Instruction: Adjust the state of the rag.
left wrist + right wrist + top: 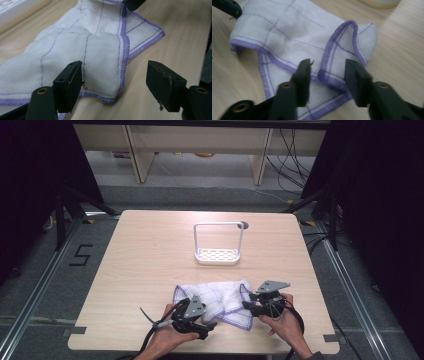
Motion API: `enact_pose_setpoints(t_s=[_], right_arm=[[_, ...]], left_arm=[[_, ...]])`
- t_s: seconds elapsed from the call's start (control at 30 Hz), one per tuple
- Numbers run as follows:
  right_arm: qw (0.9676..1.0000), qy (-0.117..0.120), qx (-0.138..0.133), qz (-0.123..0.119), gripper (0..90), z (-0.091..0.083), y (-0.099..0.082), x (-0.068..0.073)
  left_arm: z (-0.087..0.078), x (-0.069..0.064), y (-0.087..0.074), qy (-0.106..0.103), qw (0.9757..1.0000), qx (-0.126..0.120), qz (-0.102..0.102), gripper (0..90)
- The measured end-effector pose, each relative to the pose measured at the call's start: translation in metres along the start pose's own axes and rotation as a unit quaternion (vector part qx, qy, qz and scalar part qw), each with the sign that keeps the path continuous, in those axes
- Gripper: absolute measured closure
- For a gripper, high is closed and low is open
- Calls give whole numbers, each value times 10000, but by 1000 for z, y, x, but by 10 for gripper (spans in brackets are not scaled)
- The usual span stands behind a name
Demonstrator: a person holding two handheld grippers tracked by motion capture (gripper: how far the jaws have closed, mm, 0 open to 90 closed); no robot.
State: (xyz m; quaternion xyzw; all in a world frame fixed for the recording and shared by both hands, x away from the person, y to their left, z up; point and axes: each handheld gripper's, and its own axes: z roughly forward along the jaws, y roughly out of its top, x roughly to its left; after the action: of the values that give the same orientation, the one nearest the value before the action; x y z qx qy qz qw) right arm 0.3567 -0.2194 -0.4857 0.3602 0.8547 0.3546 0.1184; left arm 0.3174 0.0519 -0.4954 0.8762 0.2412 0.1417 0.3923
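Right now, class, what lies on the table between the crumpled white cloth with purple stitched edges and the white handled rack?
Bare pale wooden tabletop separates cloth and rack, in the high view.

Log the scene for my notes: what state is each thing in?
cloth: crumpled, partly folded, flat on the table.
rack: upright, nothing in it.
left tongs: open, cloth corner between the jaws, unpinched.
right tongs: open, astride a raised purple hem fold.

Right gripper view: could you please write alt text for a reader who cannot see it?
A white cloth with purple stitched edges lies crumpled on a light wooden table. The right gripper reaches toward it, and a raised fold of the purple hem sits between its two black fingers, which are apart and not pressing on it.
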Motion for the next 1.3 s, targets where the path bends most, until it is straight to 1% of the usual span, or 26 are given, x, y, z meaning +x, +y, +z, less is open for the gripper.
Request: enact_pose_setpoints(t_s=[0.03, 0.07, 0.1, 0.17, 0.2, 0.23, 0.3, 0.33, 0.4, 0.43, 0.47, 0.5, 0.53, 0.63, 0.73, 0.77, 0.83, 0.87, 0.9, 0.93, 0.97, 1.0, 1.07, 1.2, 1.27, 1.3], right_arm=[[10000, 0, 0, 0, 701, 0, 0, 0], [9999, -124, 52, -73, 808, 4, 2, -1], [9999, -124, 52, -73, 808, 4, 2, -1], [9997, -105, 136, -188, 871, 1, 5, -1], [9996, -147, 59, -227, 891, 0, 6, -1], [9993, -144, -10, -339, 895, -2, 8, -2], [9992, -151, -82, -355, 898, -9, 10, -3], [9991, -161, -182, -351, 898, -13, 12, -5], [9989, -143, -224, -377, 898, -14, 13, -7], [9991, -173, -260, -277, 897, -15, 13, -6], [9990, -108, -306, -321, 883, -16, 13, -8], [9990, -20, -356, -257, 812, -17, 13, -8], [9992, 2, -394, 7, 691, -18, 12, -4], [9995, 138, -278, 75, 637, -15, 11, 2], [9996, 207, -137, 122, 581, -8, 10, 12], [9995, 214, -220, 119, 569, -4, 10, 15], [9997, 123, -139, 131, 524, 1, 10, 22], [9998, 9, 42, 189, 520, 1, 11, 24], [9999, -123, 85, 76, 531, 3, 11, 24], [9996, -272, 26, 19, 664, 11, 10, 24], [9996, -272, 26, 19, 664, 11, 10, 24], [9995, -204, 120, -220, 747, 11, 11, 20], [9994, -166, 152, -251, 843, 8, 13, 19], [9993, -189, -182, -277, 859, -12, 22, 13], [9989, -197, -401, -158, 858, -21, 30, 3], [9989, -172, -442, 37, 856, -24, 33, -1]], left_arm=[[0, 0, 0, 0, 10000, 0, 0, 334], [3, 0, 1, 127, 9999, 30, 49, 414], [5, 2, 2, 263, 9994, 60, 200, 414], [6, 5, 2, 430, 9986, 35, 301, 595], [5, 8, 2, 473, 9986, -99, 236, 682], [1, 12, 3, 472, 9986, -76, 244, 746], [-7, 20, 4, 434, 9987, -150, 236, 823], [-14, 27, 6, 479, 9982, -346, 129, 836], [-20, 32, 8, 445, 9984, -315, 135, 837], [-22, 36, 9, 435, 9982, -423, 3, 835], [-25, 40, 10, 449, 9979, -464, -96, 833], [-26, 44, 11, 512, 9974, -500, -131, 829], [-29, 51, 12, 443, 9974, -486, -283, 820], [-29, 55, 12, 453, 9966, -559, -399, 825], [-29, 60, 10, 481, 9973, -452, -334, 828], [-29, 61, 10, 475, 9972, -460, -342, 831], [-29, 62, 10, 466, 9972, -466, -348, 831], [-30, 63, 10, 466, 9972, -468, -348, 830], [-29, 64, 9, 431, 9971, -515, -367, 830], [-30, 65, 9, 438, 9968, -514, -421, 829], [-31, 66, 9, 441, 9966, -545, -433, 829], [-32, 67, 9, 453, 9967, -523, -424, 829], [-34, 69, 9, 438, 9961, -595, -488, 832], [-41, 82, 10, 452, 9958, -580, -538, 836], [-41, 91, 12, 470, 9956, -596, -552, 835], [-40, 96, 13, 495, 9955, -583, -559, 834]])
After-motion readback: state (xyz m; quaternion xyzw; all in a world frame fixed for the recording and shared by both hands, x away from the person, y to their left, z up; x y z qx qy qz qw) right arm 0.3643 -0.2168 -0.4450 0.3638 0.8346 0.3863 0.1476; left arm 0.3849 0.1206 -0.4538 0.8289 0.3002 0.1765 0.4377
